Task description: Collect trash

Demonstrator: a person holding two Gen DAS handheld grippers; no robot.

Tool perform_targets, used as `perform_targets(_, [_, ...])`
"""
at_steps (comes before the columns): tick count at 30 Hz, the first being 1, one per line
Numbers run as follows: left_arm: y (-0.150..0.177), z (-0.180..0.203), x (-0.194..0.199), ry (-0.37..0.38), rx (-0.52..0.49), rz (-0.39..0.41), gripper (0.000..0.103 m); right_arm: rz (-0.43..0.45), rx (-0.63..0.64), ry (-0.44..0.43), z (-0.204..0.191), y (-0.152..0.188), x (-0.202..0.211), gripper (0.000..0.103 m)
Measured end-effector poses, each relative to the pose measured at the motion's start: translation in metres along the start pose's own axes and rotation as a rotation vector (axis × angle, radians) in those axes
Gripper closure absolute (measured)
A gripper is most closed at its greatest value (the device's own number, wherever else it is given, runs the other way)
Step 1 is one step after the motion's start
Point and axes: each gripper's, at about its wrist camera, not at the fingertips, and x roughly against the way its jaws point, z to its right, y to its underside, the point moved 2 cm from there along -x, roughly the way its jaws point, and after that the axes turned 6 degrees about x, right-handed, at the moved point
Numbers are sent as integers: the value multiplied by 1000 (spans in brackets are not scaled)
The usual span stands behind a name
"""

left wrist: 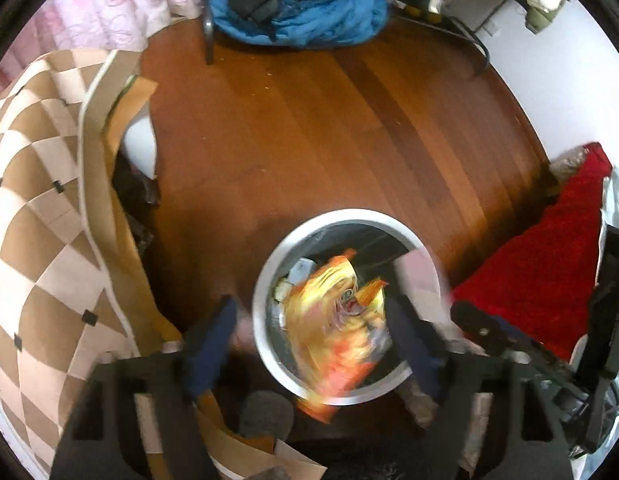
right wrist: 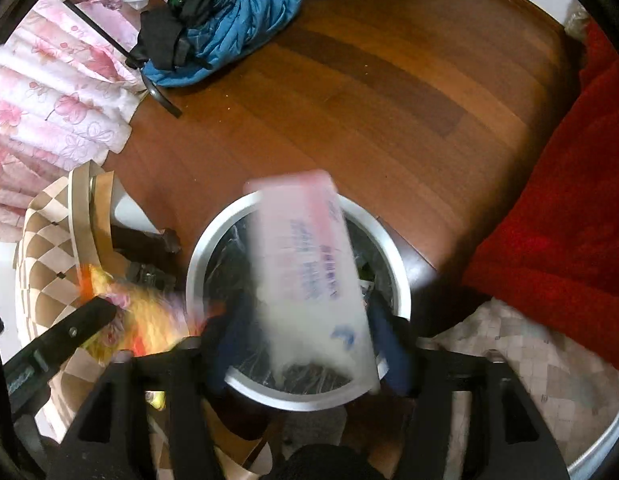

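Observation:
A round white-rimmed trash bin with a dark liner stands on the wood floor; it also shows in the right wrist view. My left gripper is open above it, and a blurred orange-yellow wrapper is in mid-air between its fingers over the bin mouth. My right gripper is open over the bin, and a blurred pink-white plastic package with blue print is between its fingers, loose. The wrapper shows at the left in the right wrist view.
A brown-and-cream checkered cloth lies left of the bin. A red blanket lies to the right. A blue cloth pile with dark clothes lies at the far side. Pink floral bedding is far left.

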Motion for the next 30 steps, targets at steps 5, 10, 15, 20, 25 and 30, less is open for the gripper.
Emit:
perform_targets(5, [7,-15,8,-73,-6,22,3,18,-7,39,3,1,10,1])
perform_targets(10, [23,-21,27,-100,-29,52,3,2,27,93,-2,14,32,0])
perform_targets(15, [41,-19,62,-97,-44,84,3,-33,68,95,-13,39,56,0])
perform_targets(20, [58,-13,111,-75,-83,140,3,-18,98,37,-27,58,100,0])
perform_targets(25, [72,-10,164,-39,-102,204,3,38,147,-37,-46,70,159,0])
perform_targets(30, [91,-12,217,14,-114,259,3,88,191,-103,-60,83,219,0])
